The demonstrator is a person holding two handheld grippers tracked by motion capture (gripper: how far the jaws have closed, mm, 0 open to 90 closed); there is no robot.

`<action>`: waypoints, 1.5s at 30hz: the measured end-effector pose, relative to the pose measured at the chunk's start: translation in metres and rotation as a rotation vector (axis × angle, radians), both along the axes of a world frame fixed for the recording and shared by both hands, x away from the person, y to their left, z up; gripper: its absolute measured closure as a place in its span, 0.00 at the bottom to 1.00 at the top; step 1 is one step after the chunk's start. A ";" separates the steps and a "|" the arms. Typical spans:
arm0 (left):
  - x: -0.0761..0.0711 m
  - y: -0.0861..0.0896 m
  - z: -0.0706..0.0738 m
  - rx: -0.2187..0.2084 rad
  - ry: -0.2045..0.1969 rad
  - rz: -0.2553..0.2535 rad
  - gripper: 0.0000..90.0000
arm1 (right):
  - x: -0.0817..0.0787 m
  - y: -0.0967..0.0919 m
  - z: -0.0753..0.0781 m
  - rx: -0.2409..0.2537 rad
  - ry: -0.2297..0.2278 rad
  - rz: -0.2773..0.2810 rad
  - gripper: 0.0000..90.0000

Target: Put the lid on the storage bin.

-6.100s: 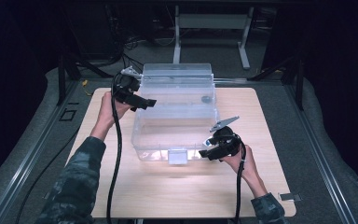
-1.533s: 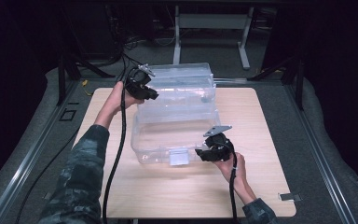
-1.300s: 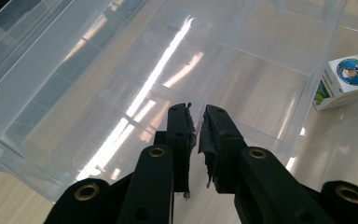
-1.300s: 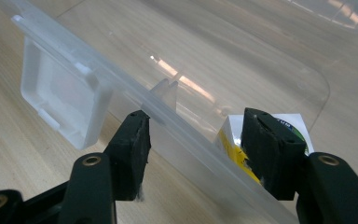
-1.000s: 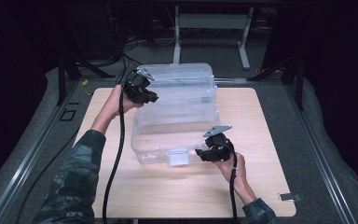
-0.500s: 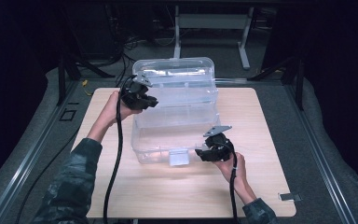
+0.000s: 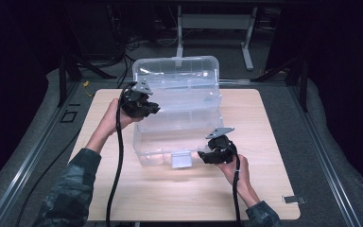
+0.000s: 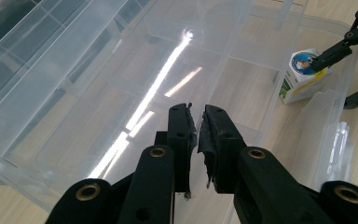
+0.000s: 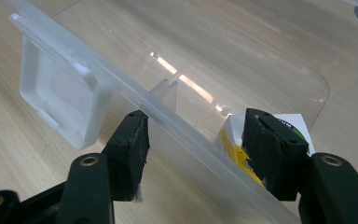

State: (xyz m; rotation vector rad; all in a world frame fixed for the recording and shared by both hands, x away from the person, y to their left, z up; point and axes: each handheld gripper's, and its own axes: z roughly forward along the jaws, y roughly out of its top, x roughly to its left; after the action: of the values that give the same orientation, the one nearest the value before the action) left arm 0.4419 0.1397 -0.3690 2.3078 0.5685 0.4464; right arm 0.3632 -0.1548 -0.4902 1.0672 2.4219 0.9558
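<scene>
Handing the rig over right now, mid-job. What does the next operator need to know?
Left gripper: fingers shut, at the left edge of the lid. I cannot tell whether it pinches the lid or props it up.
Right gripper: fingers apart, straddling the front wall of the clear bin, beside its latch. Whether it clamps the wall is unclear.
Things: the bin is on the wooden table. A small carton stands inside, by the right gripper's inner finger.
Done: the lid is unlatched and raised partway.
Left: probably swing the lid fully open while bracing the bin.
</scene>
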 end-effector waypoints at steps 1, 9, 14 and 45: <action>-0.001 0.000 -0.001 -0.006 0.003 0.000 0.90 | 0.000 0.000 0.000 0.000 0.000 0.000 0.46; -0.010 -0.001 -0.008 -0.023 0.008 -0.019 0.90 | 0.000 0.000 0.000 0.000 0.001 0.004 0.46; -0.015 0.000 -0.010 -0.020 -0.002 -0.017 0.89 | 0.000 -0.001 0.000 0.001 0.001 0.005 0.46; -0.033 0.001 -0.022 -0.082 0.009 0.031 0.87 | 0.001 -0.002 0.000 0.008 0.004 0.015 0.46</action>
State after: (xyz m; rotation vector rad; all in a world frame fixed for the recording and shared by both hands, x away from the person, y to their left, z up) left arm 0.4085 0.1409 -0.3911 2.2268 0.6165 0.4194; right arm 0.3642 -0.1563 -0.4907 1.0556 2.4348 0.9699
